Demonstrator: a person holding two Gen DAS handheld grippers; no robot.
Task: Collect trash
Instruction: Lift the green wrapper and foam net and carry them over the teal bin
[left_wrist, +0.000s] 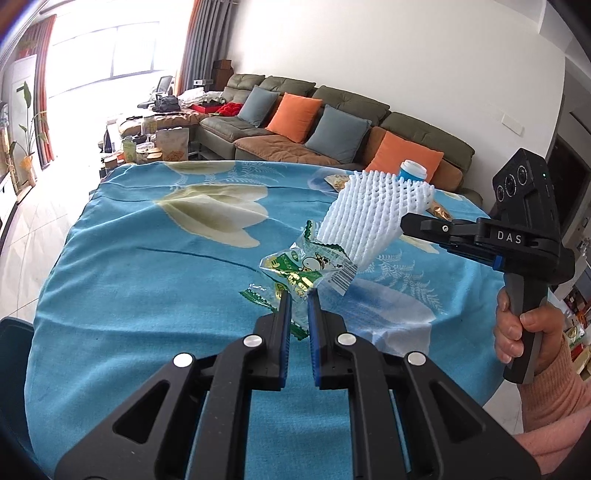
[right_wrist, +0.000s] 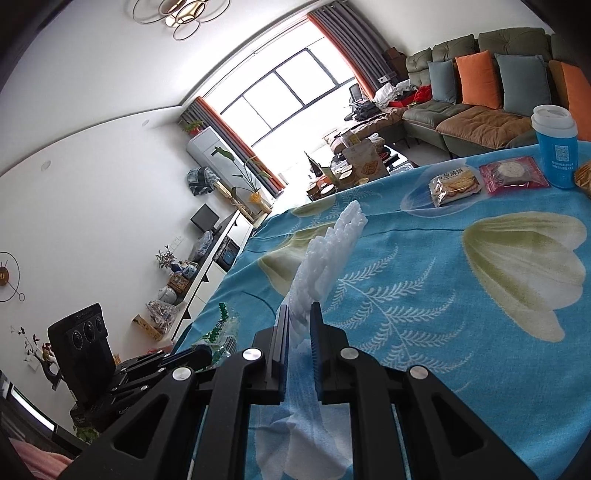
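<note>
Trash lifted off counter (left_wrist: 129, 258) for carrying away: my left gripper (left_wrist: 299, 306) clamps green snack wrapper (left_wrist: 306, 269); my right gripper (right_wrist: 299, 317) clamps white foam fruit net (right_wrist: 325, 258).

Daylight pours in from the big window (left_wrist: 110, 48), which I see blown out to plain white in both views, with the floor (left_wrist: 33, 221) under it washed out too. The blue tablecloth (left_wrist: 147, 295) is evenly lit and bright, and shadows on it are soft and faint. The far white wall (left_wrist: 388, 55) is clean and glare-free. Both lenses bend straight lines hard: the curtains (right_wrist: 332, 40) and ceiling edge curve, and dark vignette fills the corners. The middle of each view is sharp; the ceiling lamp (right_wrist: 181, 13) looks unlit or weak against the daylight.
</note>
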